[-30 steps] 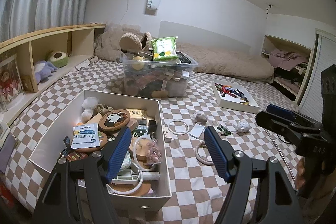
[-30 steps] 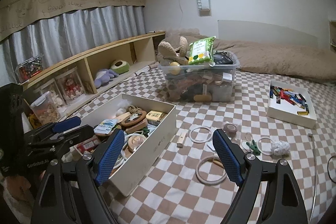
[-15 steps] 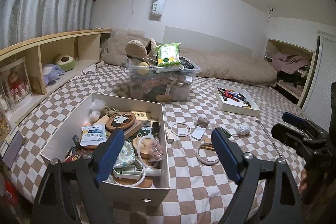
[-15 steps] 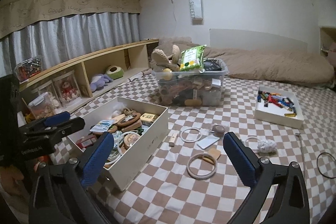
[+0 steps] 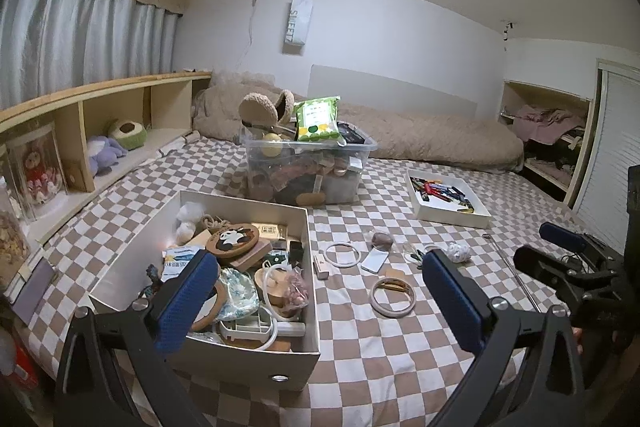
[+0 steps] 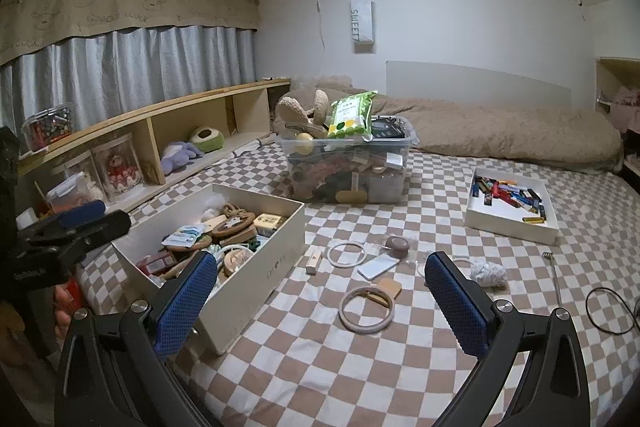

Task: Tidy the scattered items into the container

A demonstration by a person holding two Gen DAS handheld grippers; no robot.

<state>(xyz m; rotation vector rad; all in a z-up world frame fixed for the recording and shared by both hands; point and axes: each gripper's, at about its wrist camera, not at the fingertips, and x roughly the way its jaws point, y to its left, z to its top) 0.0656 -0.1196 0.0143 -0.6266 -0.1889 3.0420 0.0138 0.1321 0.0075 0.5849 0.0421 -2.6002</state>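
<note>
Jaws of both the left gripper [image 5: 320, 303] and right gripper [image 6: 320, 301] gape wide, holding nothing. Beside the white box [image 6: 256, 269] on the bed [image 6: 360, 367] lie two rings [image 6: 366, 309], one white card [image 6: 378, 265] and one crumpled ball [image 6: 488, 273].

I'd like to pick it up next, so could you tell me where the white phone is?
The white phone lies flat on the checkered bed cover, centre of both views, right of the white ring and beyond the wooden hoop.

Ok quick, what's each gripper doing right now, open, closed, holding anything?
Left gripper: jaws wide open, holding nothing.
Right gripper: jaws wide open, holding nothing.
</note>
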